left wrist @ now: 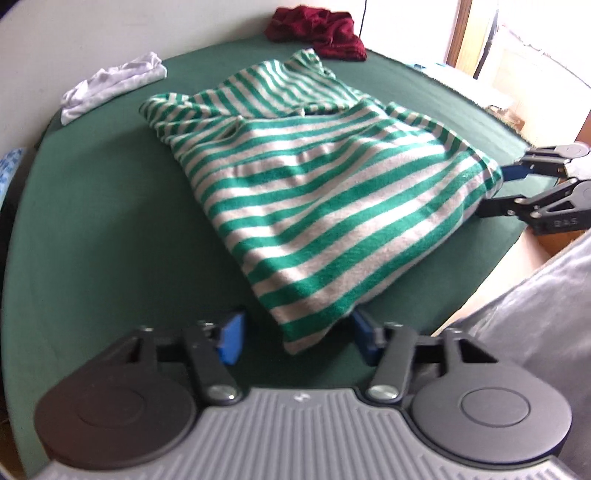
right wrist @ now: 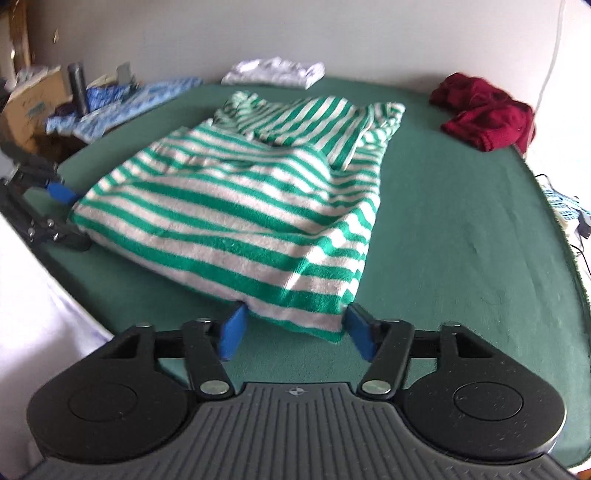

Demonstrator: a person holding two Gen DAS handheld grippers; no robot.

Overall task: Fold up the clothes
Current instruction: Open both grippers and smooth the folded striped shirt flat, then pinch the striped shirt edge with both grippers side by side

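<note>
Left wrist view: green-and-white striped fleece garment (left wrist: 306, 192) lies partly folded on the dark green cloth-covered counter (left wrist: 110, 240), filling the centre. Its near corner sits between the blue pads of the left gripper (left wrist: 295, 338) at 6 o'clock; jaws spread, left pad clear of the fabric, right pad just beside the hem, contact unclear. At 3 o'clock the right gripper (left wrist: 495, 192) is at the garment's other near corner, fabric between its fingers. Crumpled white cloth (left wrist: 110, 86) at 10 o'clock, dark red knit garment (left wrist: 317, 31) at 12, both apart from the striped one.

Right wrist view: striped garment (right wrist: 236, 206) centre, hem corner between the right gripper (right wrist: 295, 332) pads at 6 o'clock; jaws spread, both pads right at the fabric edges, no clear pinch. Left gripper (right wrist: 70, 214) at 9 o'clock on the opposite corner. White cloth (right wrist: 275, 72) at 12, red garment (right wrist: 487, 114) at 2. Blue patterned fabric (right wrist: 122, 103) and a cardboard box (right wrist: 26, 107) off the counter edge at 10.
</note>
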